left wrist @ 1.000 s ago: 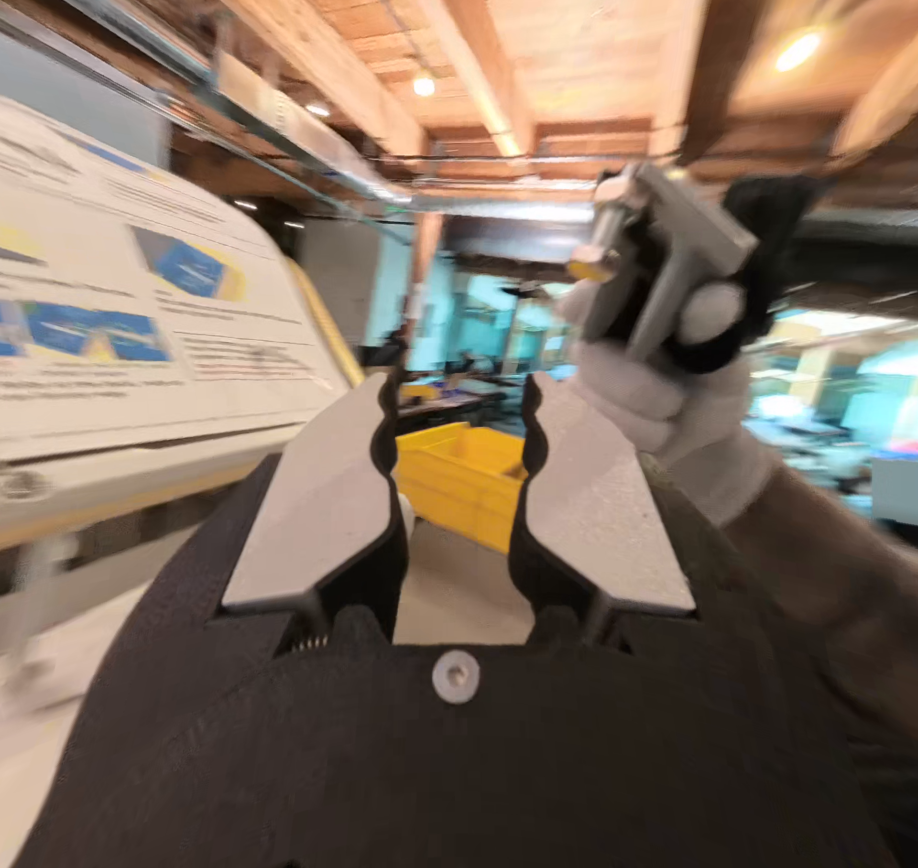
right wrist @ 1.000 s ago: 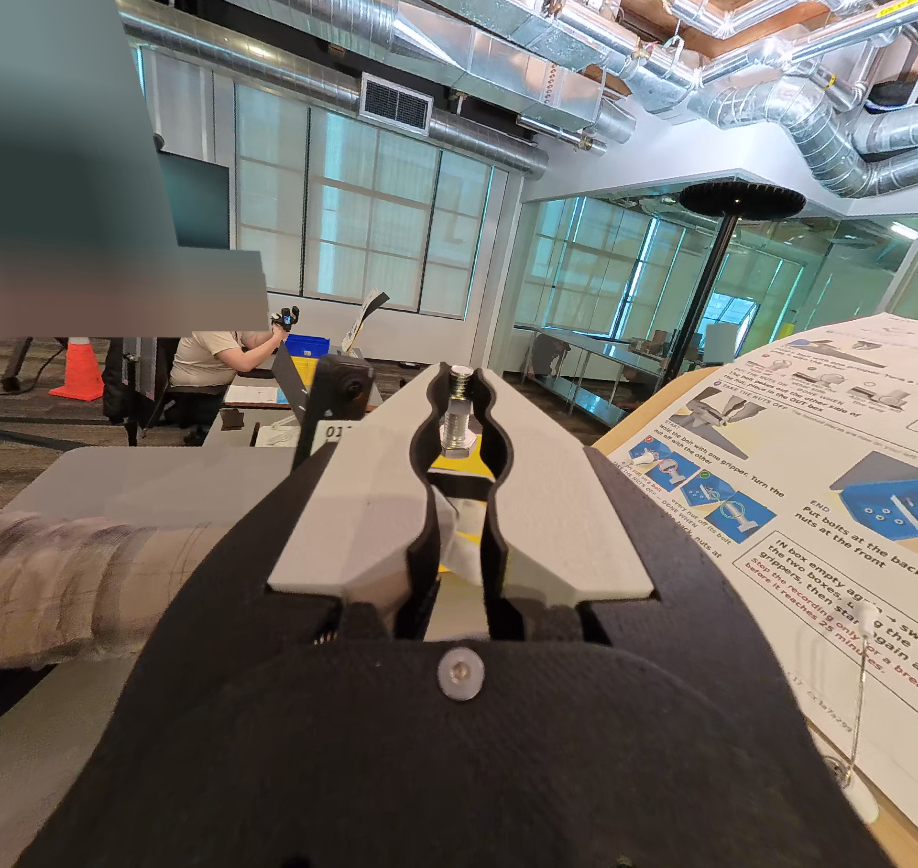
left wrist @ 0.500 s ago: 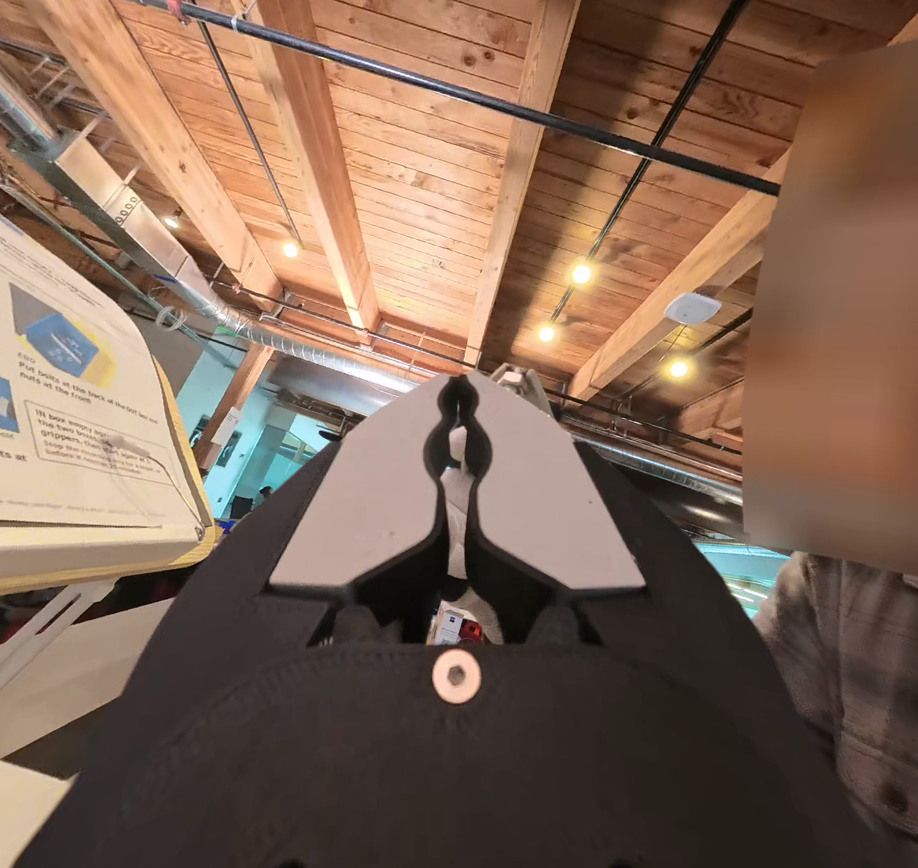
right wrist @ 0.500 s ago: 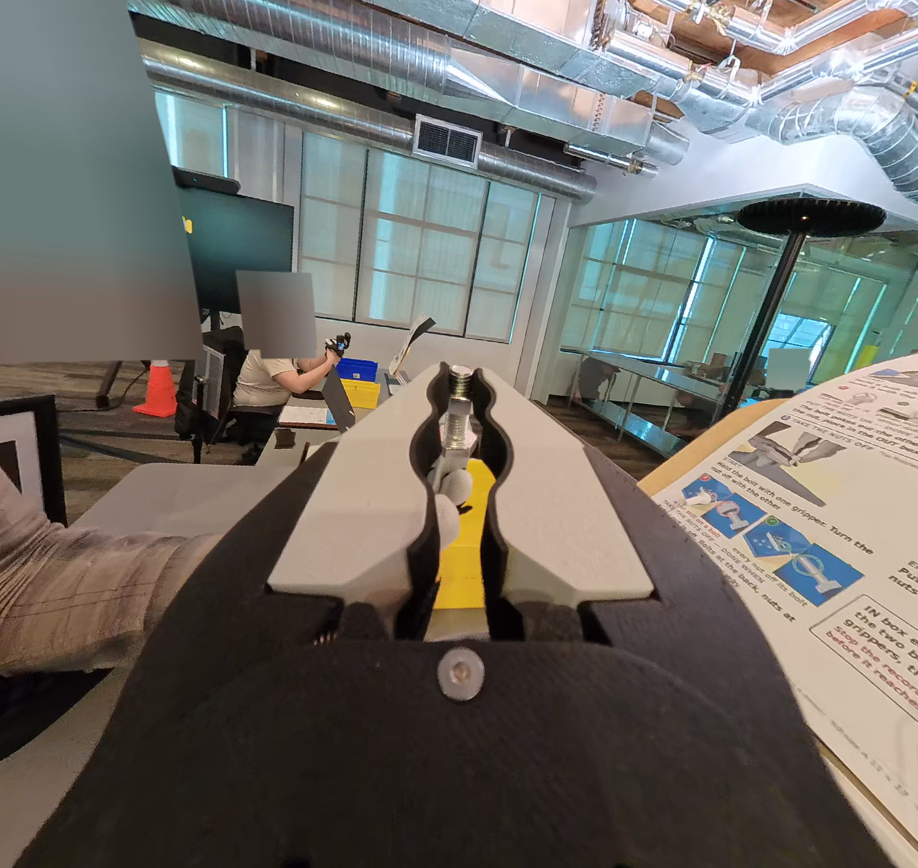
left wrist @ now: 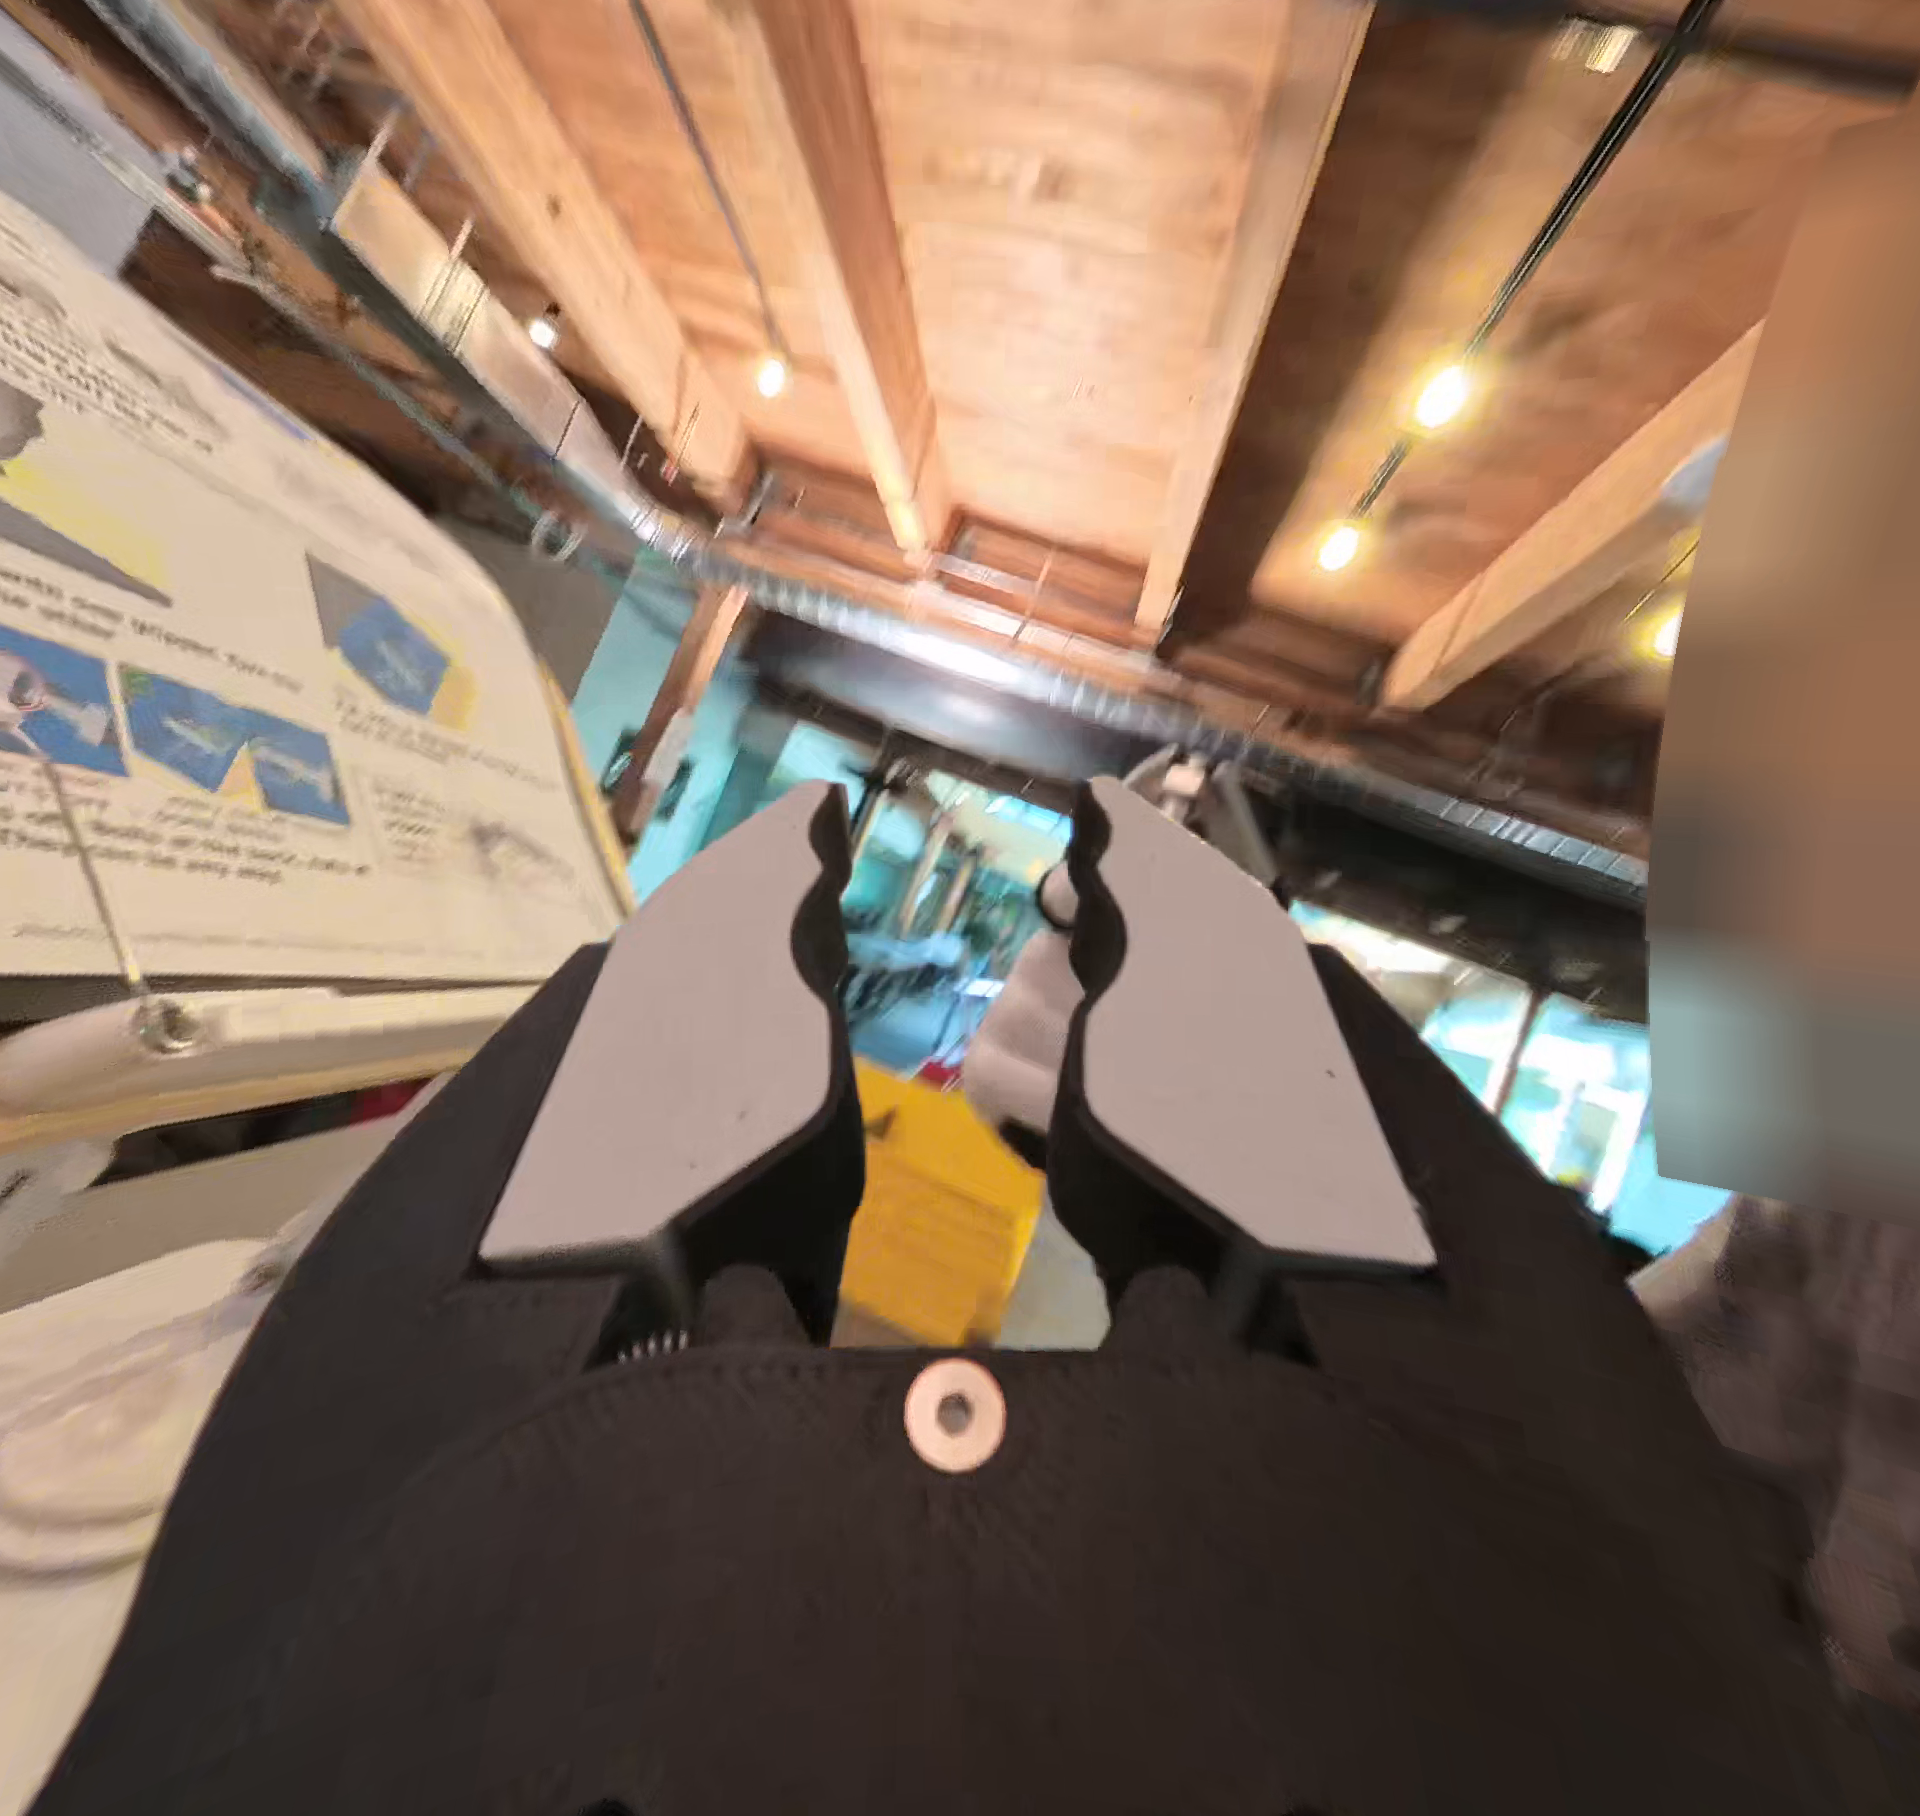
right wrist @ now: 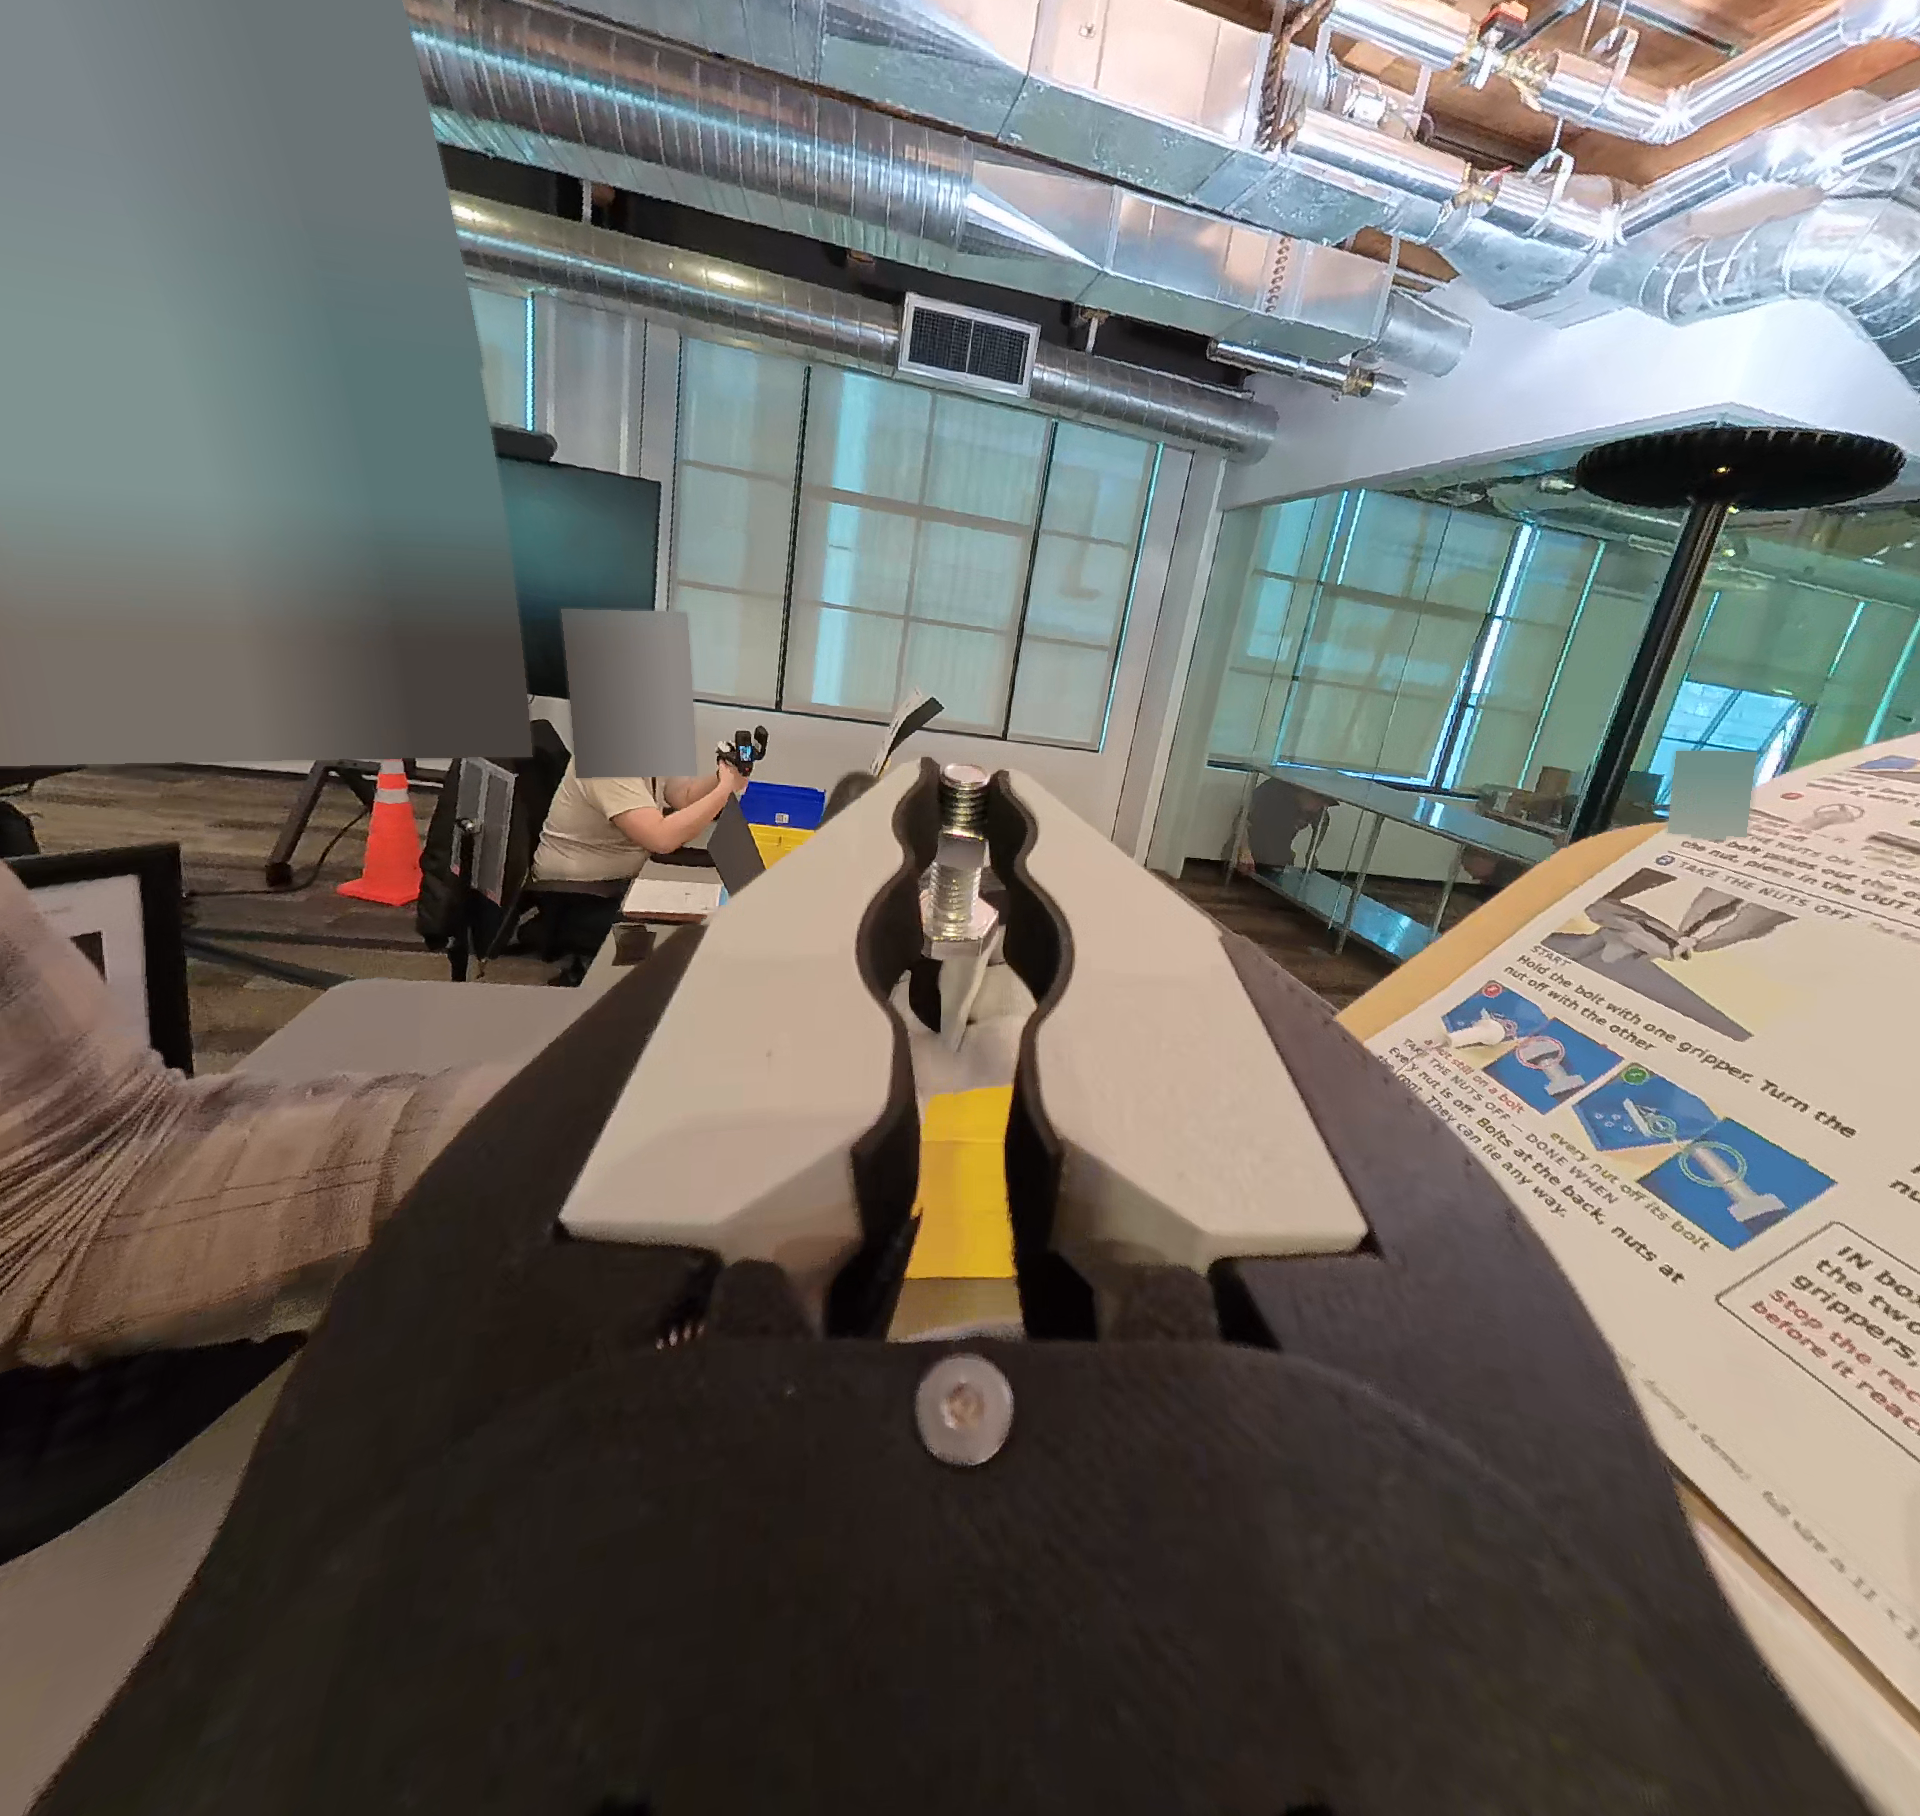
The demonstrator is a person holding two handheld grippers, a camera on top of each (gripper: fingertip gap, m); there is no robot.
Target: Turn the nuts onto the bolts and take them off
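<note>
My right gripper [right wrist: 961, 792] is shut on a silver bolt [right wrist: 962, 836] and holds it upright by the threaded shank near its tip. A silver hex nut [right wrist: 957, 919] sits on the bolt lower down, in the wide gap between the fingers. My left gripper [left wrist: 961, 826] is open and empty, tilted up toward the ceiling. In the blurred left wrist view, a white-gloved hand [left wrist: 1023, 1034] and part of the right gripper [left wrist: 1195, 795] show just past its right finger. The bolt and nut are hidden there.
A yellow bin [right wrist: 966, 1179] lies below both grippers and also shows in the left wrist view [left wrist: 935, 1216]. An instruction sheet on a board [right wrist: 1662, 1091] stands at the right. A person sits at a desk far behind [right wrist: 613, 821] near an orange cone [right wrist: 387, 836]. The left gripper's tips are roughly 11 centimetres from the right gripper's.
My left gripper, closed half a second ago, has opened and swung downward. My right gripper has kept its hold on the bolt, and its view has tilted up slightly.
</note>
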